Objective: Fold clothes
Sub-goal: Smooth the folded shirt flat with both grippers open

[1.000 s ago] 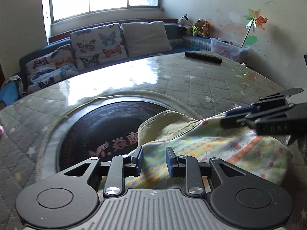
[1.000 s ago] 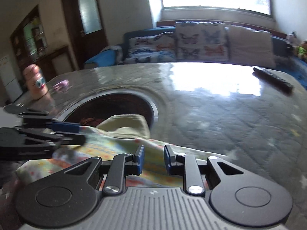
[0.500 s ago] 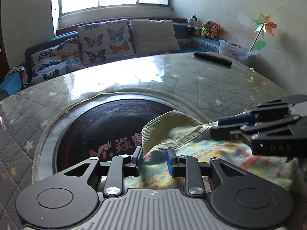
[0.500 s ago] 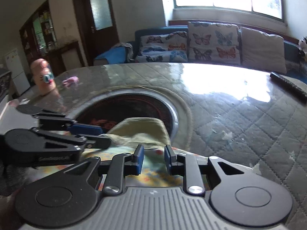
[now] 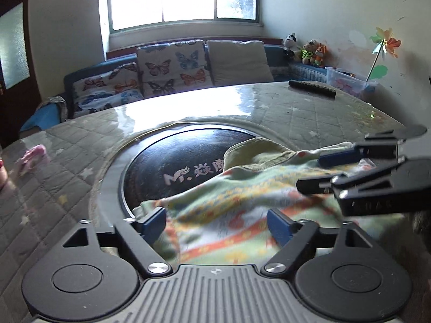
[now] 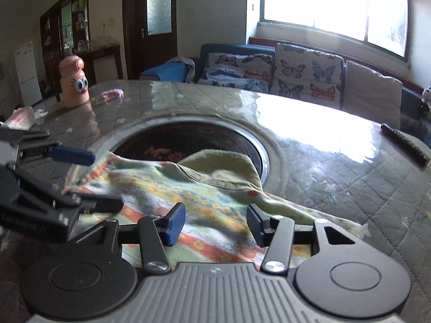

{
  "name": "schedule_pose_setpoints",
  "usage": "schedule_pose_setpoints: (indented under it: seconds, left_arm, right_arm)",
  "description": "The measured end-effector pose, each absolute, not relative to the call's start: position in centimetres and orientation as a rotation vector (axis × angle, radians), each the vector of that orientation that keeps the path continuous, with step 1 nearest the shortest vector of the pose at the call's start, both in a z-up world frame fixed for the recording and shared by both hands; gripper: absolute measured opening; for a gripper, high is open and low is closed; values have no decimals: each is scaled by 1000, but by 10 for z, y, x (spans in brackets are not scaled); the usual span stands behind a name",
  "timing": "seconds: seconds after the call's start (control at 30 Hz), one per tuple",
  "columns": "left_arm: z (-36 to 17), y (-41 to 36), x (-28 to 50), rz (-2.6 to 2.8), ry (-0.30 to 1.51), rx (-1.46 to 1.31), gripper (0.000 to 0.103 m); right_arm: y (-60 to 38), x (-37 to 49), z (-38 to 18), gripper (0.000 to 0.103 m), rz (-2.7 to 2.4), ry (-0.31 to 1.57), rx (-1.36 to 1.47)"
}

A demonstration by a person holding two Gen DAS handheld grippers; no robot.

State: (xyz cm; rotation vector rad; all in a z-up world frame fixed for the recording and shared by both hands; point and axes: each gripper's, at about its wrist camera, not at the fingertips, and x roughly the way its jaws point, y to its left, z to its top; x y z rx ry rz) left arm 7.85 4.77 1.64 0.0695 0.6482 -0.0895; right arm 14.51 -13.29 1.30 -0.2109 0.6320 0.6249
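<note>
A small patterned garment with orange, yellow and green stripes and an olive lining lies on the round table, partly over the dark glass centre disc. It also shows in the right wrist view. My left gripper is open just above the garment's near edge, empty. My right gripper is open too, over the garment's near right part, empty. Each gripper shows in the other's view, left one and right one, both open over the cloth.
The table has a quilted cover under glass. A black remote lies at the far right. A pink toy bottle and a pink scrap stand far left. A sofa with butterfly cushions is behind.
Both grippers have opened and let go of the garment, which has dropped and spread flatter on the table. Both have pulled back a little.
</note>
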Motion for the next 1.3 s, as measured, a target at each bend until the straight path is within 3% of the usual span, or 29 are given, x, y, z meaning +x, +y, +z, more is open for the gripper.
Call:
schedule_pose_setpoints:
  seconds: [0.37,0.93,1.3]
  left_arm:
    - [12,41,50,-28,608,123,96]
    - [-2,50,29,41,621,123,99]
    - [10,40,31,35,584,132,99]
  right_arm:
    - [-131,128,13,65,639,613,-228]
    - [-150,61,5,71,666,561,-311]
    - [-159,68,10,71,573,545,-257]
